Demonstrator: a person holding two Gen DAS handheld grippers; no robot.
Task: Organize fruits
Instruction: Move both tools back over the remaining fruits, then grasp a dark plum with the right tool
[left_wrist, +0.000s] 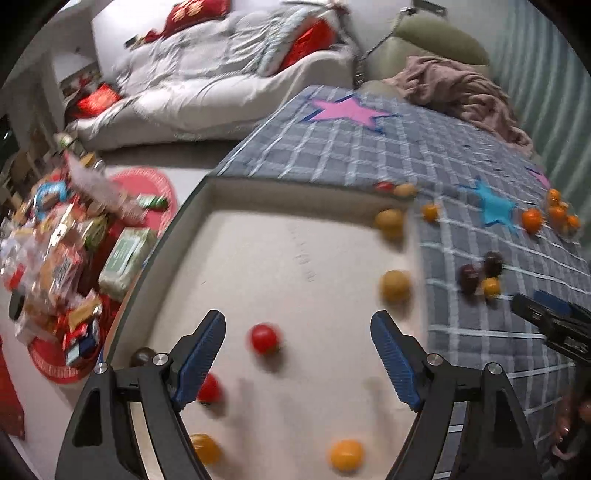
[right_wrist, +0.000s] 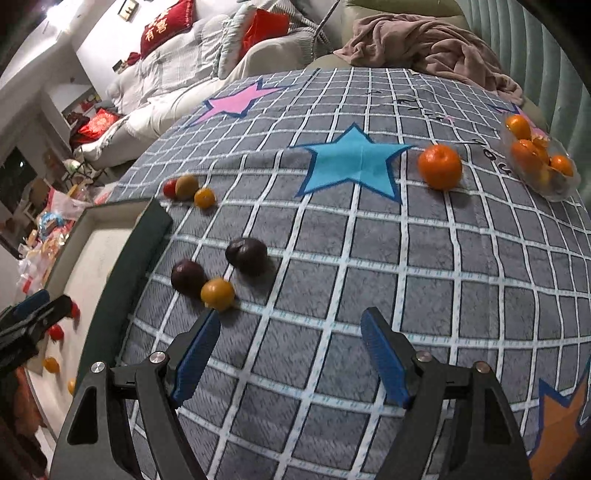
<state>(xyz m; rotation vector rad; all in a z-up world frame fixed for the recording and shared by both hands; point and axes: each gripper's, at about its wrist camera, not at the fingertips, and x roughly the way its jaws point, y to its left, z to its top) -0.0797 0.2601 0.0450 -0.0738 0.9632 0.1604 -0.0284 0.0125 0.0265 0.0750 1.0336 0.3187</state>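
Tray rim (right_wrist: 122, 280) — beside plums (right_wrist: 188, 277), orange (right_wrist: 440, 167) apart

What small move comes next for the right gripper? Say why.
Probably ease the open right gripper forward and left onto the small round yellow-orange fruit: it lies nearest on the grey checked blanket, outside the shallow white tray, touching a dark purple plum.

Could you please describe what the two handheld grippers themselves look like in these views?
Both the left gripper and right gripper match: black angular frames with triangular cut-outs, silver round bolts at the joints, and two fingers faced with ribbed blue pads. No cables or sleeves show.
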